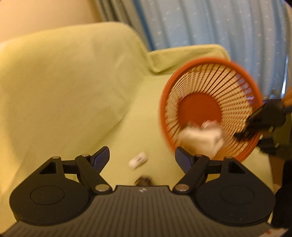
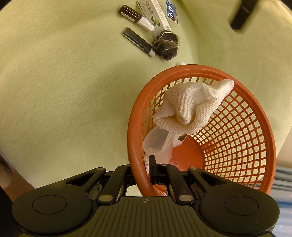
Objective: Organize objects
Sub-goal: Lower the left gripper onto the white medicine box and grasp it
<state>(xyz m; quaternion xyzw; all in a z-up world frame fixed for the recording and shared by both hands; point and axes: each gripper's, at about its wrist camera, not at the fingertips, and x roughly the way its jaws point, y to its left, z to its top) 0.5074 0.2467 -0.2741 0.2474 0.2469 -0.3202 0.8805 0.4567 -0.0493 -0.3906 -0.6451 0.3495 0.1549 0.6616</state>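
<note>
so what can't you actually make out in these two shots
- Small white object on the yellow-green sofa, left wrist view: motion blur hides what it is.
- Dark item below it: cut off by the left gripper body.
- Printed white boxes, right wrist view: cropped by the top edge.
- Contents under the white knitted cloth in the orange plastic basket: covered, only a clear container shows.
</note>
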